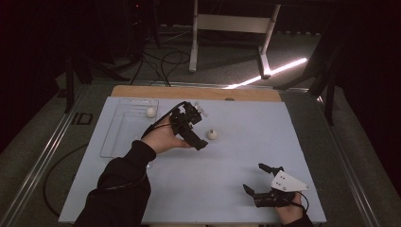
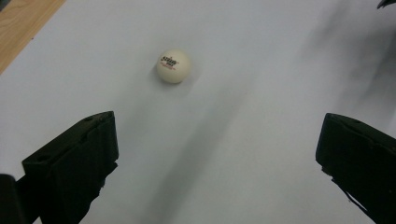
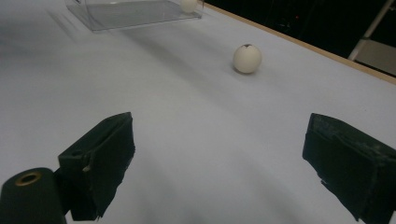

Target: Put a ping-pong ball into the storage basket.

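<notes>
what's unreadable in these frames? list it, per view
- High view: the print on the ball on the mat is too small to read; the left gripper crowds it, so contact cannot be told.
- Left gripper view: the ball's logo text is too small to read.
- Right gripper view: the second ball and the clear tray are cut off by the top edge.
- High view: the right gripper hides much of the hand behind it.

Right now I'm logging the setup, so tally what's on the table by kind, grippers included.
White balls: 2, one on the mat, one in the tray
Clear tray: 1
Grippers: 2, left gripper, right gripper, both open
Total: 5
</notes>
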A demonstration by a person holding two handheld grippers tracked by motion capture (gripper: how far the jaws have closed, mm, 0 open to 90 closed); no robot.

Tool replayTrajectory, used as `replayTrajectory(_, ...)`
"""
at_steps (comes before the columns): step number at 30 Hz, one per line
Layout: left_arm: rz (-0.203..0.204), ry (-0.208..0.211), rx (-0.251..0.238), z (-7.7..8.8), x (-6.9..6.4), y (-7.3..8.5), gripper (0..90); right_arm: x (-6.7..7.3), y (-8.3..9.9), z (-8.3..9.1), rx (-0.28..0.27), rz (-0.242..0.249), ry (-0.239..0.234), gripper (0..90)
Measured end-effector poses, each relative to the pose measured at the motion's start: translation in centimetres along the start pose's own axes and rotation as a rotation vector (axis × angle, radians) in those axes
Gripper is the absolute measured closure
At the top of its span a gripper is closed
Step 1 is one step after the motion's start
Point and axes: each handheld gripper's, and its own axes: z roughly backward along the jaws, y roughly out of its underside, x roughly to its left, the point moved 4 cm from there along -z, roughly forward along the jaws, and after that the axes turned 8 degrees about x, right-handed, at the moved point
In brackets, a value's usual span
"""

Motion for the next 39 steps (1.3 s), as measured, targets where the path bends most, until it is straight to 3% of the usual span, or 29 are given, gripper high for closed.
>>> replayTrajectory(7,0.021,-0.012,-0.012,-0.7,-0.1,-0.8,0.3,0.0,0.0,0.0,0.001,-0.001,0.0,8.9)
replayTrajectory(19,0.109,-0.023,-0.065,-1.8,0.5,-2.0,0.3,0.1,0.0,0.0,0.003,-0.002,-0.006,8.9)
replayTrajectory(28,0.168,-0.015,-0.062,-3.4,0.7,-3.1,0.4,0.0,0.0,-0.1,0.004,0.0,-0.007,8.9)
replayTrajectory(39,0.234,-0.044,-0.025,-5.8,0.9,-4.0,0.4,0.0,0.0,-0.2,0.0,0.002,-0.006,8.9)
